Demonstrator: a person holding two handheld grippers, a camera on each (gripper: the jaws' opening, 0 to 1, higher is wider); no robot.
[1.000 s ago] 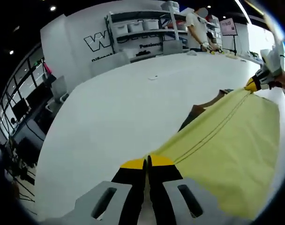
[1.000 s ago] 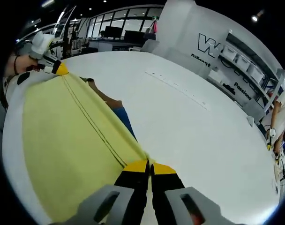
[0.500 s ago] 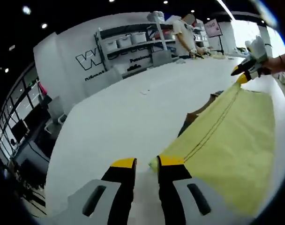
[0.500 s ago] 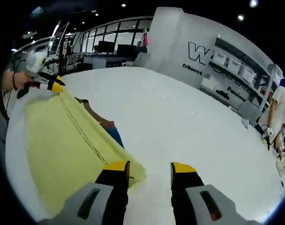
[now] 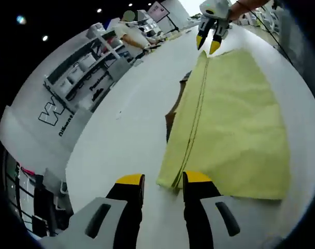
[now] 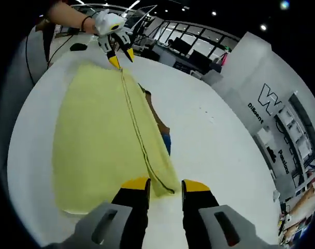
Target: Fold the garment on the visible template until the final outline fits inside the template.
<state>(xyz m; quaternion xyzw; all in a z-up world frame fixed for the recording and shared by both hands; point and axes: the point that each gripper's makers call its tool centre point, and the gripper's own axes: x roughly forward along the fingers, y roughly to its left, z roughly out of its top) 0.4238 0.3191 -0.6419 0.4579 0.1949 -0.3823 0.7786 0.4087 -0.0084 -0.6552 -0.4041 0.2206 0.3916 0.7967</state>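
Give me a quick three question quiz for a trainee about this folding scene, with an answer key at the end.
1. True or false: the left gripper is clamped on the yellow garment.
2. What peeks out from under the garment's long stitched edge? A) brown and blue template B) a pair of scissors C) a red towel
3. Fill in: the garment lies on a ___ table.

Key: 1 false, both the left gripper and the right gripper are open just off its corners. 2 A. 3 white.

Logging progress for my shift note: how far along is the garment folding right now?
Done: the yellow garment lies folded flat on the white table. In hand: nothing; the left tool and right tool are open at its corners. Left: checking fit; brown and blue edges peek out beneath.
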